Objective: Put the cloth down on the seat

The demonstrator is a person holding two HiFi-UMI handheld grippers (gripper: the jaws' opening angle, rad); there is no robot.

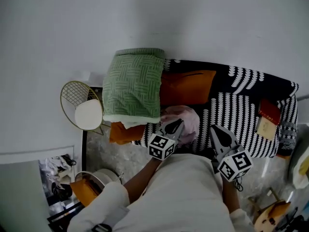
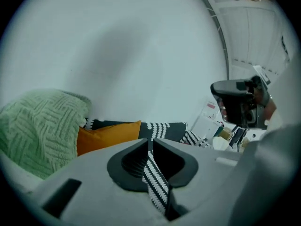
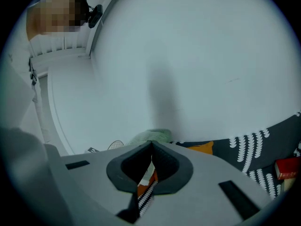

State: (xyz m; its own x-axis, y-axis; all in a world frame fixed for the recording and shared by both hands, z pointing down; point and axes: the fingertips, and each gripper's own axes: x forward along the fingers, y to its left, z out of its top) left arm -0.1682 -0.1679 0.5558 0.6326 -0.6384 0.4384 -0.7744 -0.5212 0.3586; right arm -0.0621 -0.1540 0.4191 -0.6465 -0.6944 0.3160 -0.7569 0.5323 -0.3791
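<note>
A pale pink cloth [image 1: 187, 118] lies bunched on the front of the seat [image 1: 241, 105], a sofa under a black-and-white striped cover. My left gripper [image 1: 174, 125] hovers at the cloth's near edge, above it, its jaws shut and holding nothing. In the left gripper view the left gripper [image 2: 150, 141] has its tips together, with only striped cover showing past them. My right gripper [image 1: 216, 131] is held to the right of the cloth over the seat's front edge, and its tips [image 3: 151, 145] also meet on nothing. The cloth is out of both gripper views.
A green woven pillow [image 1: 134, 83] and an orange cushion [image 1: 188, 86] lean at the sofa's back left. A red book [image 1: 269, 111] lies at the right end. A gold wire side table [image 1: 84, 108] stands left of the sofa. Clutter lies on the floor at both sides.
</note>
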